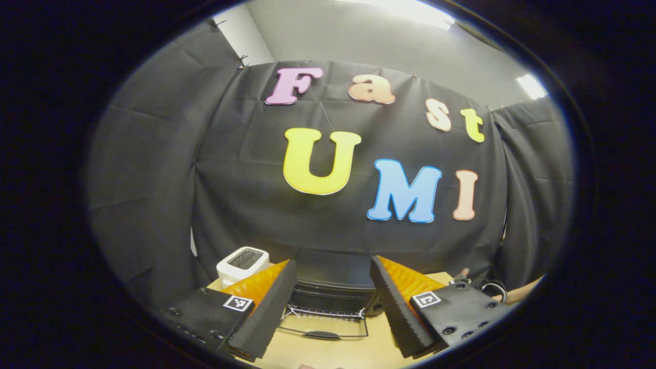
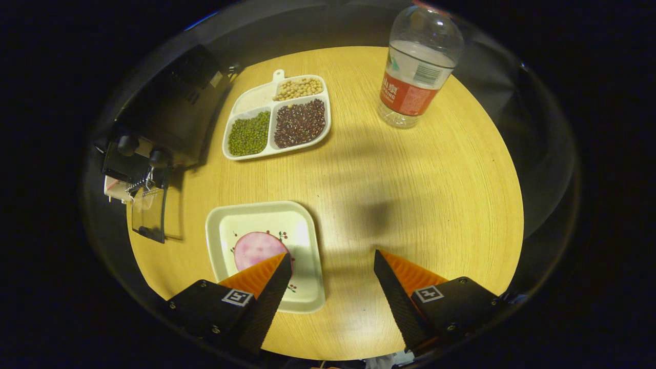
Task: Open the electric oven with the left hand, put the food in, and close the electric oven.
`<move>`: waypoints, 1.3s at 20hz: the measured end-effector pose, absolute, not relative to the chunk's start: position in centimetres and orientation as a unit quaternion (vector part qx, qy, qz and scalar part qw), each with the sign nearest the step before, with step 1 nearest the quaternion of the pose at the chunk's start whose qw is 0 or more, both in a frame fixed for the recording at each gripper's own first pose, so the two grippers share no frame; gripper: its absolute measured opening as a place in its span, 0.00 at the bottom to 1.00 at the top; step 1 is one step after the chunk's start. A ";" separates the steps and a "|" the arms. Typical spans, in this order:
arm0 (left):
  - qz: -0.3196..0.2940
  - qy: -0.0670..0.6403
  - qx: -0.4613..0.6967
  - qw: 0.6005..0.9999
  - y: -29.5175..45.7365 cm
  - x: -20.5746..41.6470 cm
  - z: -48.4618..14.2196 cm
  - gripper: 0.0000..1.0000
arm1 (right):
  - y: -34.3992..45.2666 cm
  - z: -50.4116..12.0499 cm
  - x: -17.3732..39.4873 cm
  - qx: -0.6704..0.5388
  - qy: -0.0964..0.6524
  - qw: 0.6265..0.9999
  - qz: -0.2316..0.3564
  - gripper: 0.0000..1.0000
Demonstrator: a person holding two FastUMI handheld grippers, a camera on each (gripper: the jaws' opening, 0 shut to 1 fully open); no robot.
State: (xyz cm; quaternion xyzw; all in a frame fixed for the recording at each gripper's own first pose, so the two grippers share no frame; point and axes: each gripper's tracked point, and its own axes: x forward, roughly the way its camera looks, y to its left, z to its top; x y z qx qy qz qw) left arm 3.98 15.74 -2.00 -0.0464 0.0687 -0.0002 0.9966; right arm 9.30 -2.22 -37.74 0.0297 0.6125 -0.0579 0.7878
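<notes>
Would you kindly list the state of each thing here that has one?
Electric oven: door open, folded down.
Food: on the square plate, not in oven.
Water bottle: upright.
Left tongs: open, empty.
Right tongs: open, empty.

Round wooden tabletop [image 2: 420, 189], black cloth wall [image 1: 246, 205] pinned in folds, grey ceiling [image 1: 359, 36], two bright ceiling lights [image 1: 531, 85].

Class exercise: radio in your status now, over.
Both grippers open, empty. Oven door down. Ham slice on plate, untouched. Path clear.
</notes>
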 end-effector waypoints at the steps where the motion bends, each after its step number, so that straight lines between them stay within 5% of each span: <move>1: 0.002 0.070 -0.046 0.996 15.8 4.1 -2.1 1.00 | -2.6 -38.0 9.3 0.018 0.616 0.785 -0.062 0.99; 7: 0.008 0.078 -0.055 0.995 15.8 3.9 -2.6 1.00 | -2.2 -38.9 9.6 -0.002 0.610 0.791 -0.056 0.93; 8: 0.007 0.080 -0.057 0.995 15.7 3.9 -2.7 1.00 | -1.6 -39.0 9.7 0.001 0.609 0.792 -0.051 0.75; 9: 0.006 0.082 -0.058 0.995 15.7 3.8 -2.7 1.00 | -0.5 -39.2 9.7 0.013 0.609 0.791 -0.047 0.71; 10: 0.005 0.083 -0.059 0.995 15.7 3.8 -2.7 1.00 | -0.1 -39.5 9.7 0.017 0.612 0.789 -0.055 0.30; 11: 0.004 0.083 -0.059 0.995 15.6 3.8 -2.6 1.00 | 0.1 -39.0 9.4 0.014 0.620 0.783 -0.051 0.18; 14: 0.002 0.078 -0.056 0.995 15.7 3.9 -2.5 0.97 | -0.1 -39.2 9.4 0.059 0.621 0.781 -0.040 0.01; 15: 0.003 0.077 -0.054 0.996 15.8 3.9 -2.4 0.91 | 0.2 -39.4 9.0 0.079 0.615 0.783 -0.033 0.01; 16: 0.003 0.076 -0.053 0.996 15.9 3.8 -2.3 1.00 | 0.5 -39.4 8.6 0.106 0.613 0.783 -0.022 0.01; 26: -0.006 0.082 -0.050 0.995 15.2 3.9 -2.2 1.00 | 3.3 -38.0 6.0 0.374 0.515 0.772 0.009 0.01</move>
